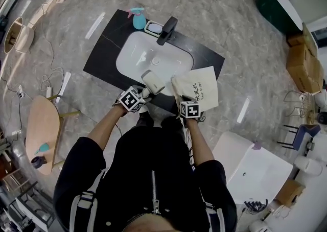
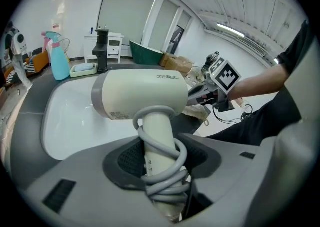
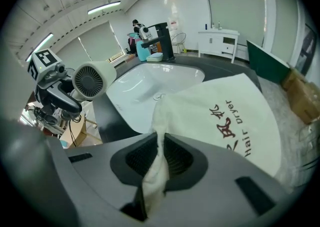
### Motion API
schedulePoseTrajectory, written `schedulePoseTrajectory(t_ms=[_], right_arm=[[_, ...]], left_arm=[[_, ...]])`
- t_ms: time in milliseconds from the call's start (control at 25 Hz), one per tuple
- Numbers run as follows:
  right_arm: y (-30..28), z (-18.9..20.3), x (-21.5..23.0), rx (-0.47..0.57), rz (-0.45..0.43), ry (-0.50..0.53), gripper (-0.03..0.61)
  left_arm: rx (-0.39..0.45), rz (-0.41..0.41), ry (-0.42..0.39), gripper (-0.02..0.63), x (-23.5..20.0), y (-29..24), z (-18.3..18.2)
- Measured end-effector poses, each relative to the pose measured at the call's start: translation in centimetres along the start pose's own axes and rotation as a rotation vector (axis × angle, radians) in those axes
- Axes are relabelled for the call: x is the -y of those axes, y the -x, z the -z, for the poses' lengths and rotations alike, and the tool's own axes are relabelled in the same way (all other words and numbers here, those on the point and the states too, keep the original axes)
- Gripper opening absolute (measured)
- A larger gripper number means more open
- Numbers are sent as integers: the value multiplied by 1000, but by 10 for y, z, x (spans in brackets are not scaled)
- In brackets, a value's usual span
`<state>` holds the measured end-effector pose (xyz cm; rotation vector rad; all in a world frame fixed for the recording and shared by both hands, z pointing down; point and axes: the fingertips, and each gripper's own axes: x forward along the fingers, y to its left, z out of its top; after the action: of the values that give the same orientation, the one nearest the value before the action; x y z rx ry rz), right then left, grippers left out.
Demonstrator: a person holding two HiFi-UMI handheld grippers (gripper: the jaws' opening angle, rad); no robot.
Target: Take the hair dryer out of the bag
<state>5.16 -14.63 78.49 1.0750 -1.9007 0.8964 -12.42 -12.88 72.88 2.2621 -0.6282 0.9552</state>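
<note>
left hand-held gripper [image 2: 161, 165] tight on hair dryer [image 2: 145, 93], right hand-held gripper [image 3: 159, 160] on bag [image 3: 225, 116], over dark sink counter [image 1: 103, 53]

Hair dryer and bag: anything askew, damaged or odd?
Nothing stands out. The left gripper holds the hair dryer by its cord-wrapped handle, clear of the bag; the right gripper pinches the limp bag's edge.
</note>
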Motion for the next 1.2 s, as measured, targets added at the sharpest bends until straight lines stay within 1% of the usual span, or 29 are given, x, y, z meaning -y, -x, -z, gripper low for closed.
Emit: schedulePoseTrajectory(t_ms=[360, 520, 600, 720, 880, 1120, 1200], right_arm=[[-16, 9, -1, -70, 14, 14, 52], [-17, 8, -1, -66, 7, 6, 54], [-16, 7, -3, -59, -2, -2, 70], [-10, 5, -10, -38, -18, -18, 108], [7, -1, -18, 15, -26, -21, 120], [20, -19, -30, 110, -34, -8, 109], [20, -25, -33, 139, -34, -4, 96]], left_arm=[[31, -46, 29, 218, -14, 16, 5], [40, -72, 42, 218, -20, 22, 6], [47, -86, 39, 218, -23, 23, 6], [61, -96, 31, 218, -26, 25, 4], [67, -104, 22, 218, -27, 29, 2], [111, -141, 10, 218, -33, 38, -10], [130, -150, 10, 218, -34, 41, -15]])
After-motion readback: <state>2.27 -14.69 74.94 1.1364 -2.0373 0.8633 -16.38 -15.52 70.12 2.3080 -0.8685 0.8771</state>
